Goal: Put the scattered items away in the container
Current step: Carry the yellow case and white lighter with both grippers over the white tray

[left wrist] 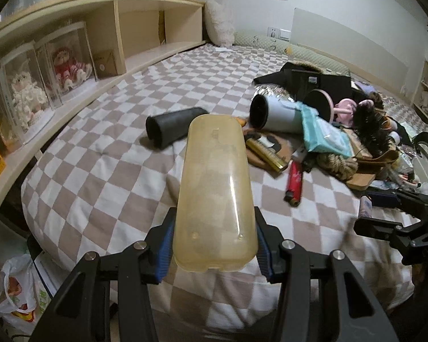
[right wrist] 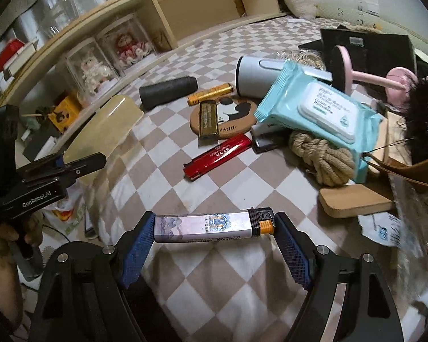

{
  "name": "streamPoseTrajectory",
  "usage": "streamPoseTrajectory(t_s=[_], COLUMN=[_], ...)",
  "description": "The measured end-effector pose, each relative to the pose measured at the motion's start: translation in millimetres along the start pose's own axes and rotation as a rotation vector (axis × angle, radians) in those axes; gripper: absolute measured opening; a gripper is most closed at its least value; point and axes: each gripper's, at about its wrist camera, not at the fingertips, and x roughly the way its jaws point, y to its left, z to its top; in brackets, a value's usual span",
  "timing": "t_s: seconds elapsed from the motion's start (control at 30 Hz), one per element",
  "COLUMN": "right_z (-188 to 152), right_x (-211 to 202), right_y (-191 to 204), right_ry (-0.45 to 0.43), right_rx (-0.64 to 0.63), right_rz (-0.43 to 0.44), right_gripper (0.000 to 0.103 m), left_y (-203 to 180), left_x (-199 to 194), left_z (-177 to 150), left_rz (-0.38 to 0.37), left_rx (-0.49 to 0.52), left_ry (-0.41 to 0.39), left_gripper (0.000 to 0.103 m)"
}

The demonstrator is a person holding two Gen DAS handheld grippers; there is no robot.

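The translucent yellowish container (left wrist: 215, 193) is clamped near its bottom end between the blue-padded fingers (left wrist: 165, 252) of the left gripper (left wrist: 214, 252), held above the checkered bed cover (left wrist: 105, 154) and pointing away from the camera; in the right wrist view the same container (right wrist: 102, 131) shows at the left, with the left gripper (right wrist: 61, 168) below it. Just beyond the container's far end lies a black cylinder (left wrist: 174, 126) on its side. Right of the container's far end a grey tumbler (left wrist: 274, 114) lies on its side, its dark mouth toward the container, and a teal wipes pack (left wrist: 325, 134) leans on it. Nearer, to the container's right, a gold lighter (left wrist: 266, 154) rests across a round cork coaster (right wrist: 224, 115), a red lighter (left wrist: 295, 182) lies on the cover, and a knot of thick rope (left wrist: 338, 164) sits partly under the wipes pack. A second gold lighter (right wrist: 209, 94) lies between the black cylinder and the tumbler. To the container's left, a wooden shelf (left wrist: 80, 91) runs along the bed and carries clear boxes with dolls (left wrist: 68, 65). Further right of the container, the right gripper (right wrist: 214, 225) has its fingers (right wrist: 138, 245) closed on the two ends of a silver printed lighter (right wrist: 214, 225) with an orange and black head, held crosswise above the bed cover.
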Motion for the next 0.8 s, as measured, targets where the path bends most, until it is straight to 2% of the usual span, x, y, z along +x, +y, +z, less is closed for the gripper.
streamPoseTrajectory(t_s=[0.4,0.8], right_z=[-8,-25], right_x=[-69,-183], right_y=[-9,-38], right_ry=[-0.105,-0.313], right_rx=[0.113,0.190], right_rz=[-0.025,-0.118], right_gripper=[0.083,0.083], left_y=[-46,-117], left_x=[-54,-89], left_z=[19,37], left_rz=[-0.040,-0.150], left_rx=[0.037,0.107], left_ry=[-0.101,-0.168], left_gripper=[0.049,0.049])
